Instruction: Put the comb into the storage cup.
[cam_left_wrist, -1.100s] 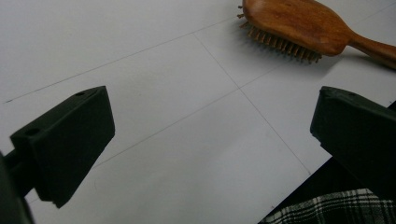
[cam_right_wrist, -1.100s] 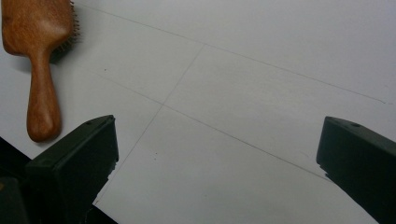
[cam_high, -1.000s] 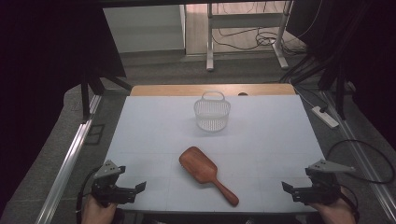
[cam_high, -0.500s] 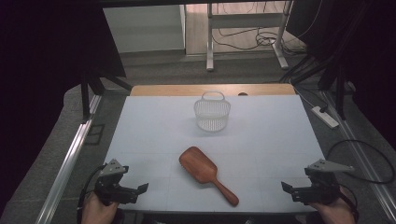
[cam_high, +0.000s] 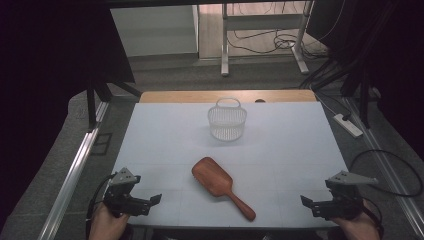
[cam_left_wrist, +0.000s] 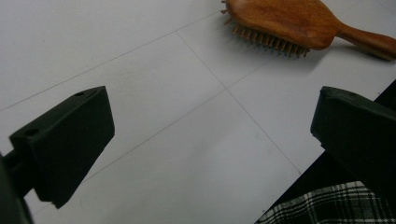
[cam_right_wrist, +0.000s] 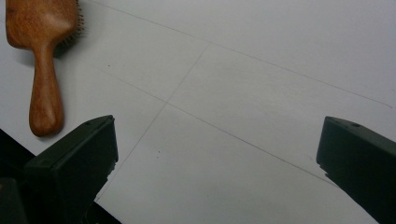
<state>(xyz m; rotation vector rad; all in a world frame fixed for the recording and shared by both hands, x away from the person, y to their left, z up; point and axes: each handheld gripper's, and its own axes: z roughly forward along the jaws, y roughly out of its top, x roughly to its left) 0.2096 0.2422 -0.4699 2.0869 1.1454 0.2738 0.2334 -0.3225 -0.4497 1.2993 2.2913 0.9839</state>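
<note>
Barely anything has shifted: the pale grey surface (cam_high: 165, 140) carries the white wire basket (cam_high: 227, 120) beyond the brown wooden paddle hairbrush (cam_high: 220, 184), while left gripper (cam_high: 141, 203) and right gripper (cam_high: 316, 206) flank the hairbrush, jaws apart, untouched.

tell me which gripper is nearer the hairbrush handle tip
Right. The right gripper sits just right of the hairbrush handle's end; the left gripper is farther off, left of its head.

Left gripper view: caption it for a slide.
Open left gripper above the white table, wooden hairbrush lying bristles-down beyond.
</note>
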